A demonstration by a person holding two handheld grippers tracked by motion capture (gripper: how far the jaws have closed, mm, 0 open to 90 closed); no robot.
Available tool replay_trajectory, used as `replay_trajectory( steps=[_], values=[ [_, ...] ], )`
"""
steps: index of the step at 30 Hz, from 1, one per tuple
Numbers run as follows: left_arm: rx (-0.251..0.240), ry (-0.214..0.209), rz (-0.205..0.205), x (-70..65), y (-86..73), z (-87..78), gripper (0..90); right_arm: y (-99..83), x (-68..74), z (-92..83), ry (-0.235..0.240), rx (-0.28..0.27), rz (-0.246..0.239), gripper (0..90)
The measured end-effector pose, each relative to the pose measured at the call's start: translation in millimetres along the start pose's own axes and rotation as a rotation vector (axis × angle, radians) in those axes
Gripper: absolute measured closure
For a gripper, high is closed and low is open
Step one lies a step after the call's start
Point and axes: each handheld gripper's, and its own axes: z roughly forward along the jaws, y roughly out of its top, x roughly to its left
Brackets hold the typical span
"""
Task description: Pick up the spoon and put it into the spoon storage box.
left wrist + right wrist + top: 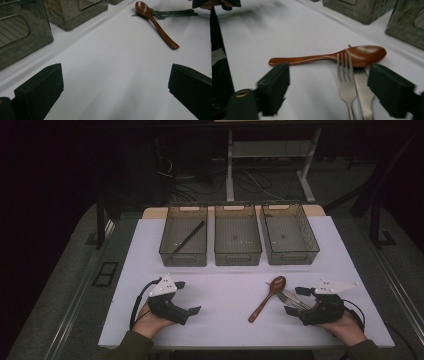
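A brown wooden spoon [265, 301] lies on the white table top [225, 280], bowl toward the bins. A metal fork [345, 82] and a knife [363, 90] lie side by side with their tips resting on the spoon's bowl [367, 55]. My right gripper [295, 300] stands open around the fork and knife, with its pads apart from them; in the right gripper view [329, 85] the right jaw is close beside the knife. My left gripper [187, 296] rests open near the table's front left, with bare table between its jaws [115, 87]. The spoon [155, 22] lies far off ahead of it.
Three clear grey bins stand in a row at the back: left [166, 240], middle [238, 257], right [310, 240]. A thin black stick [189, 237] lies slanted in the left bin. Dark floor with cables lies beyond the table.
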Motion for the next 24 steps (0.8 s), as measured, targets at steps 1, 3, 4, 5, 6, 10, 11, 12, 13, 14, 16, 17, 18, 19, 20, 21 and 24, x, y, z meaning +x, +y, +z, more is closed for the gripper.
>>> replay_trajectory(
  steps=[1,3,4,5,6,10,11,12,13,14,16,17,18,19,20,21,24],
  values=[
    [0.000,-0.002,-0.002,0.3,0.1,0.0,0.0,1.3,0.7,0.6,0.006,0.006,-0.003,24.6],
    [-0.002,0.000,0.000,0.7,0.4,-0.4,0.0,3.4,2.1,2.4,0.008,0.018,-0.011,30.9],
    [-0.004,-0.001,-0.001,0.7,0.4,-0.5,0.0,4.3,2.0,3.9,0.015,0.019,-0.012,33.8],
    [-0.006,0.000,-0.007,0.3,0.3,-0.5,0.0,5.2,2.5,5.2,0.019,0.022,-0.004,37.0],
    [-0.009,-0.001,-0.006,0.4,0.4,-0.2,0.0,6.2,2.8,6.5,0.021,0.028,-0.004,42.0],
    [-0.010,-0.002,-0.006,-0.1,0.0,0.3,0.0,10.4,7.2,15.1,0.037,0.060,-0.008,56.7],
    [-0.010,-0.002,-0.006,-0.3,-0.1,0.3,0.0,11.3,9.1,17.7,0.043,0.065,-0.013,59.8],
    [-0.009,-0.001,-0.006,-0.5,-0.1,0.3,0.0,12.2,10.7,20.4,0.046,0.072,-0.021,63.9],
    [-0.009,-0.001,-0.004,-0.6,-0.1,0.3,0.0,12.9,12.6,23.2,0.048,0.076,-0.031,67.0],
    [-0.008,-0.001,-0.001,-0.7,0.0,0.2,0.0,13.9,13.7,25.7,0.046,0.081,-0.040,70.0],
    [-0.008,-0.001,0.002,-0.9,0.4,0.1,0.0,15.8,14.9,31.6,0.046,0.091,-0.049,75.6],
    [-0.008,-0.002,0.002,-1.2,0.5,0.0,0.0,16.6,15.2,34.2,0.042,0.101,-0.052,77.8],
    [-0.009,-0.003,0.003,-1.2,0.6,0.0,0.0,17.2,14.8,37.0,0.041,0.106,-0.055,80.0],
    [-0.011,-0.004,0.003,-1.4,0.5,0.1,0.0,17.6,14.6,39.3,0.040,0.112,-0.059,81.7],
    [-0.012,-0.006,0.003,-1.4,0.4,0.3,0.0,17.9,14.1,41.2,0.041,0.119,-0.063,83.0],
    [-0.012,-0.006,0.003,-1.5,0.2,0.5,0.0,18.1,13.9,43.0,0.042,0.122,-0.059,85.0],
    [-0.014,-0.006,0.000,-1.1,-0.3,0.4,0.0,18.6,12.7,46.8,0.042,0.137,-0.055,88.6]
  ],
)
